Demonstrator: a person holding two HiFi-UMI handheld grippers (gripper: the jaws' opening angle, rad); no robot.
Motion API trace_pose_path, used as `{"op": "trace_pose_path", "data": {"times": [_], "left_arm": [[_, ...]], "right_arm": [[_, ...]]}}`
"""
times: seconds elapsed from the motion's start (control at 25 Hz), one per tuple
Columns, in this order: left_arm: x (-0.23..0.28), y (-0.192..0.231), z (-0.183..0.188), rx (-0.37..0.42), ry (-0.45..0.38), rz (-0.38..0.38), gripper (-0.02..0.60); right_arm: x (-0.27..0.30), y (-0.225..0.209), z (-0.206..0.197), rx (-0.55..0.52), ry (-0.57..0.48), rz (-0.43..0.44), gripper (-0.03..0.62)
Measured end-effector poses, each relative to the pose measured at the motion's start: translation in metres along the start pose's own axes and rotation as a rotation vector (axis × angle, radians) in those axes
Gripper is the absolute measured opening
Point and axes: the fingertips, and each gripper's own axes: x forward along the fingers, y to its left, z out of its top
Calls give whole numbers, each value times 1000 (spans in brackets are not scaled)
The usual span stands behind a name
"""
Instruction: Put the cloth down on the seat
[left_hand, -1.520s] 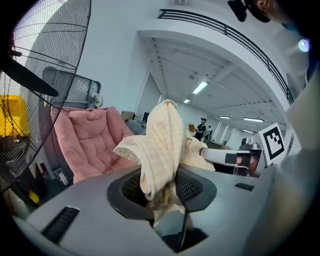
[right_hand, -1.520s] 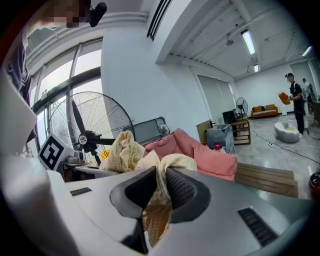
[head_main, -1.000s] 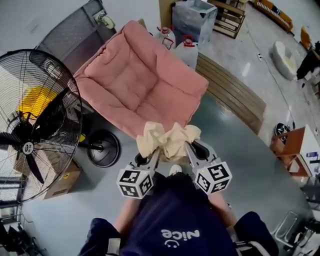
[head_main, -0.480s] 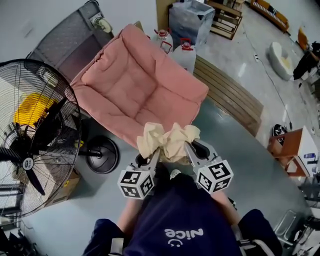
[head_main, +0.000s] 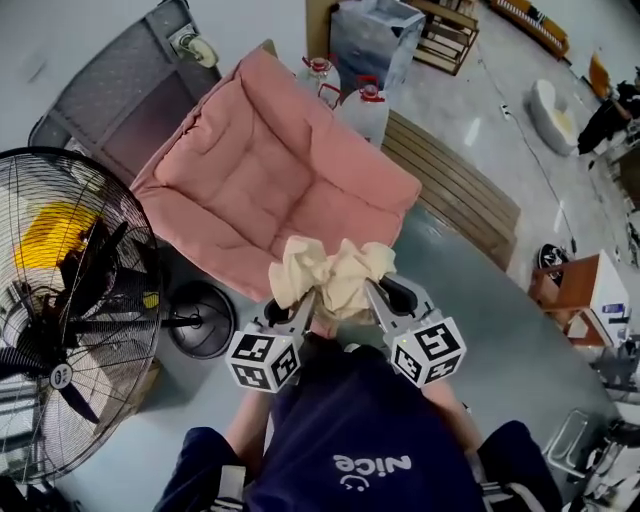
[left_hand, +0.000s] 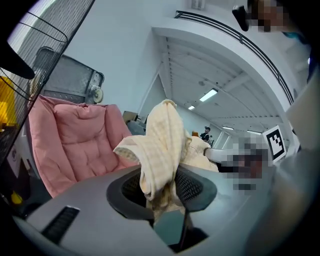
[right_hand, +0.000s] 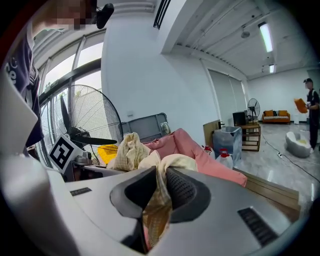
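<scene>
Cloth (head_main: 330, 272) is not yet on the seat (head_main: 262, 170). In the head view it hangs bunched between the left gripper (head_main: 303, 308) and the right gripper (head_main: 373, 296), in the air just at the near edge of the pink cushion. The seat is bare and nothing lies on it. A big fan (head_main: 70, 300) stands at the left, well apart from the cloth.

In the left gripper view the jaws are closed on a thick fold of the pale yellow fabric. The rest of it stands up above the pads, and the pink seat shows behind, to the left.

In the right gripper view the jaws are nearly together and pinch a thinner fold. One end hangs down between them and the bulk lies over the far side, with the seat beyond.

So I judge the carrying part almost done. What is left is to move the cloth further over the cushion, lower it, and open both grippers.
</scene>
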Motion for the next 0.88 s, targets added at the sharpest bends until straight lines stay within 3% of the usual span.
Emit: {"op": "trace_pose_path", "data": {"times": [0.24,0.52,0.88], "left_arm": [[13,29,21,-13,-8,-19,142],[34,84,40,-1,-29,15,143],[56,95,43,-16,-26,97,143]], "right_arm": [[38,-4,16,-17,-5,-20,87],[99,-6,21,-36,2,-12,86],[128,-27,24,-79,57,59,87]]}}
